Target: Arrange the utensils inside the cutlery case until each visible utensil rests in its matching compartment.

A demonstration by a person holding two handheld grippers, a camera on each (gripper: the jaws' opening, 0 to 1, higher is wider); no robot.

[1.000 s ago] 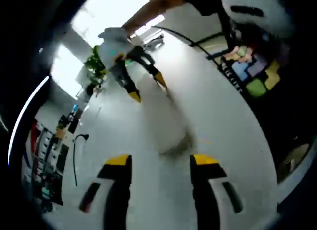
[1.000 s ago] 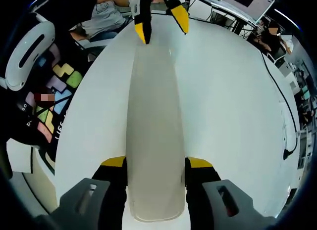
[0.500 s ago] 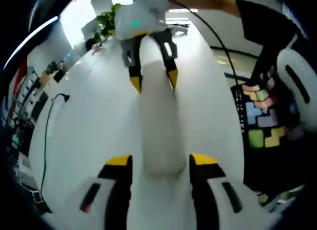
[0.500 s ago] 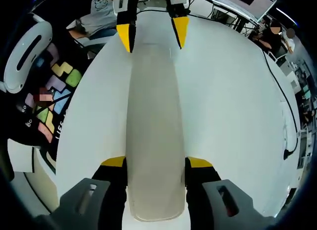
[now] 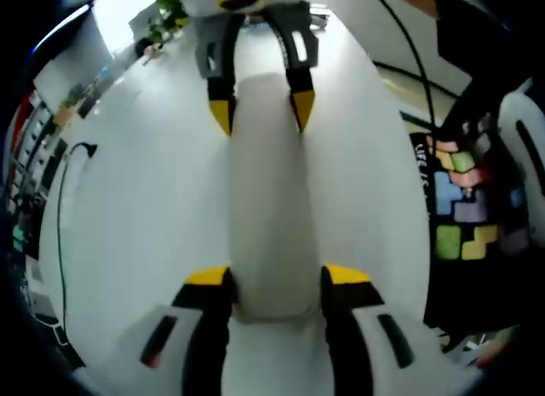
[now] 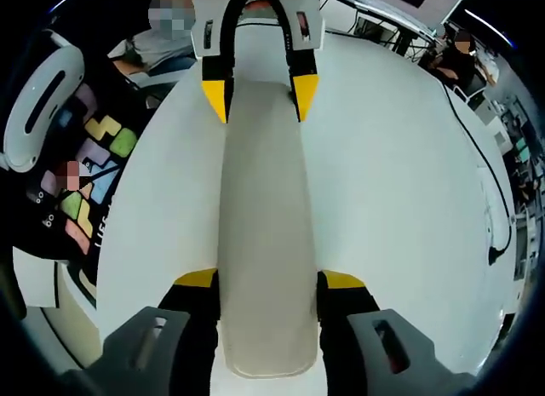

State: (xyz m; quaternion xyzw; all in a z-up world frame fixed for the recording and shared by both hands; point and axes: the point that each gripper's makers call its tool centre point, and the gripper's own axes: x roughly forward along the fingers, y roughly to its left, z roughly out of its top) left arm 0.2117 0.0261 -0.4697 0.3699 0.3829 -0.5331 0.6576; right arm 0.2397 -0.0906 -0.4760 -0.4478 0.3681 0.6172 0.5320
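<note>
A long, closed, pale beige cutlery case (image 6: 264,217) lies lengthwise on the white table (image 6: 400,209). No utensils can be seen. In the right gripper view, my right gripper (image 6: 269,281) is shut on the near end of the case, its yellow-tipped jaws pressed against both long sides. At the far end, my left gripper (image 6: 259,96) clamps the opposite end. The left gripper view mirrors this: the case (image 5: 266,209) runs away from my left gripper (image 5: 274,277), whose jaws touch its sides, and my right gripper (image 5: 261,113) holds the far end.
A dark chair with a colourful block-pattern cushion (image 6: 89,179) stands beside the table, with a white headset (image 6: 38,102) on it. A black cable (image 6: 490,200) lies along the table's far side. People sit at desks with monitors (image 6: 426,0) behind.
My left gripper swung into line with the case, moved onto its end, and its jaws narrowed against the sides. The right gripper stayed in place on the other end.
</note>
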